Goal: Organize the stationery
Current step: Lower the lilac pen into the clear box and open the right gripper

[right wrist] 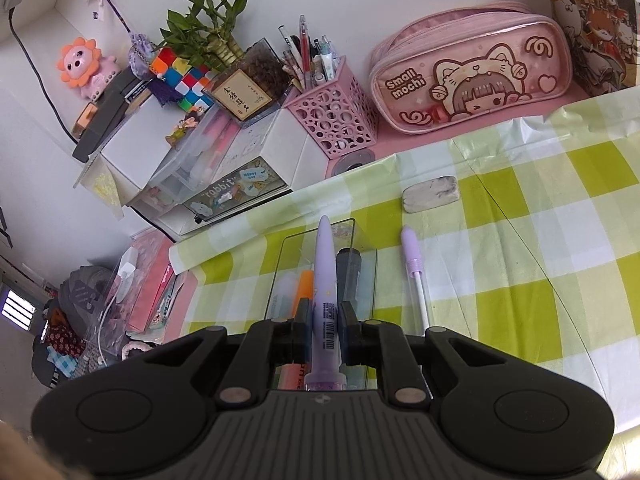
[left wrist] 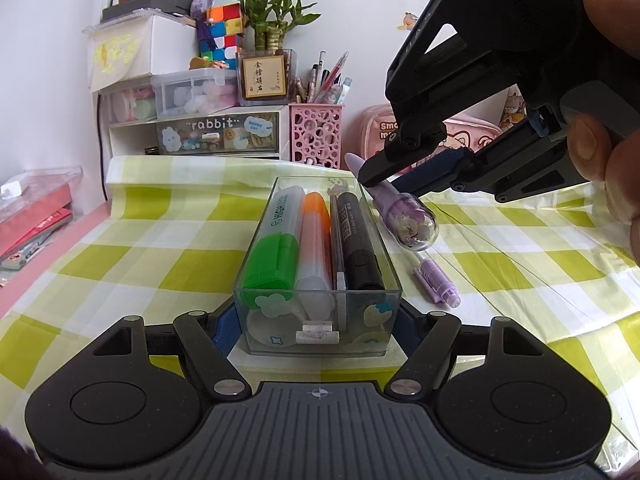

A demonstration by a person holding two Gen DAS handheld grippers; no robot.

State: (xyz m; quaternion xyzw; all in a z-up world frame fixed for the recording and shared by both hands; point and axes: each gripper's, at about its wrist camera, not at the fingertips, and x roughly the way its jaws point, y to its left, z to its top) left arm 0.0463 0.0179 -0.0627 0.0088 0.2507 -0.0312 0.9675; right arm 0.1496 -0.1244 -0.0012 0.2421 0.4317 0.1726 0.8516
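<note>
A clear plastic box (left wrist: pixel 320 320) lies on the green checked cloth, its near end between the fingers of my left gripper (left wrist: pixel 316 332), which is shut on it. Inside lie a green highlighter (left wrist: pixel 276 240), an orange highlighter (left wrist: pixel 316 240), a thin pen and a black marker (left wrist: pixel 358 240). My right gripper (left wrist: pixel 386 184) is shut on a purple pen (left wrist: pixel 408 220) with a clear domed end, held tilted in the air over the box's far right corner. In the right wrist view that pen (right wrist: pixel 326 280) runs forward between the pads of the right gripper (right wrist: pixel 325 314), above the box (right wrist: pixel 368 264).
A second purple pen (left wrist: pixel 436 280) lies on the cloth just right of the box. A worn eraser (right wrist: pixel 430 194) sits beyond it. A pink pen holder (right wrist: pixel 332 120), a pink pencil case (right wrist: pixel 472 72) and small drawers (left wrist: pixel 216 136) line the back wall.
</note>
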